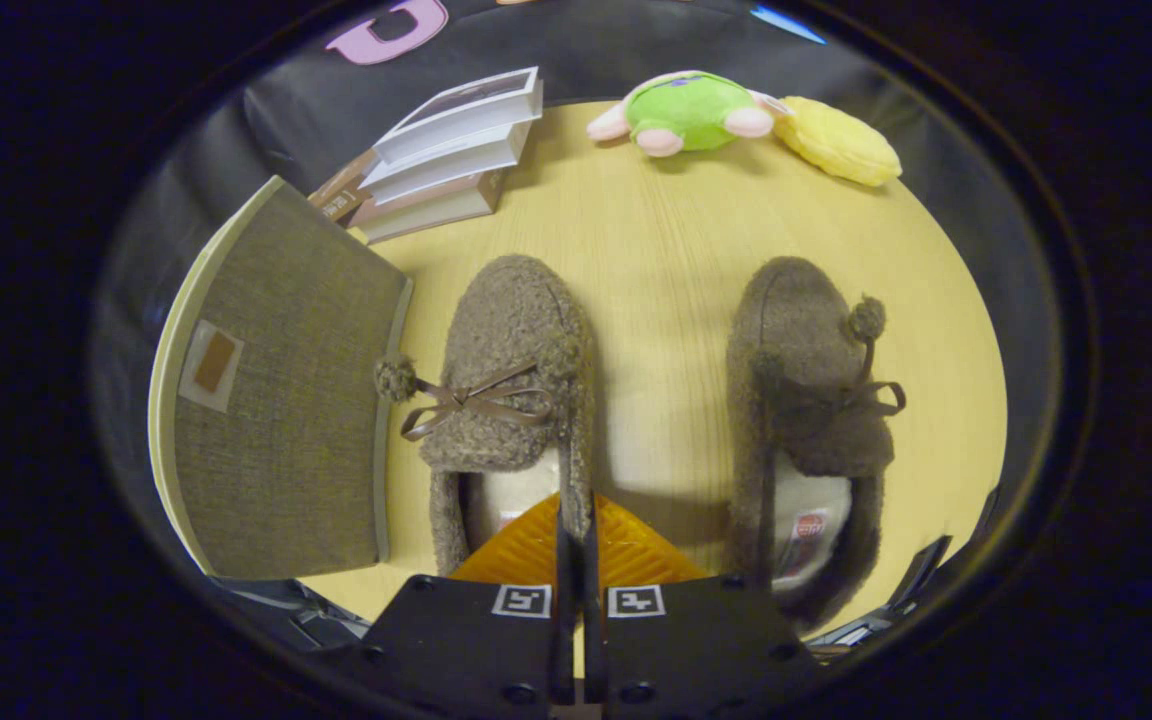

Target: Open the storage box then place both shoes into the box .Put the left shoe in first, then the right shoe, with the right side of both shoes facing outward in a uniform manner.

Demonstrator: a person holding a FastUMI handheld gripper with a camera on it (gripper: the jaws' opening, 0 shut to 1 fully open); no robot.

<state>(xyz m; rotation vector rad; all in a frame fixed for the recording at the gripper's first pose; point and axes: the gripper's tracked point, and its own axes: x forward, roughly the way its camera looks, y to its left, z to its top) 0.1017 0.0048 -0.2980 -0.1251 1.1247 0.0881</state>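
The gripper (576, 520) covers the heel wall of the left shoe (511, 400), so whether its jaws actually pinch that wall cannot be told. The storage box (276, 400) shows its lidded top — nothing of the inside. The right shoe (806, 400) has a small insole label, unreadable.

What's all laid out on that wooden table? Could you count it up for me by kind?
Fuzzy brown shoes: 2, one just ahead of the shut tongs, one beside it.
Grey fabric storage box: 1.
Books in a stack: 3.
Plush toys: 2, green and yellow.
Total: 8 things.
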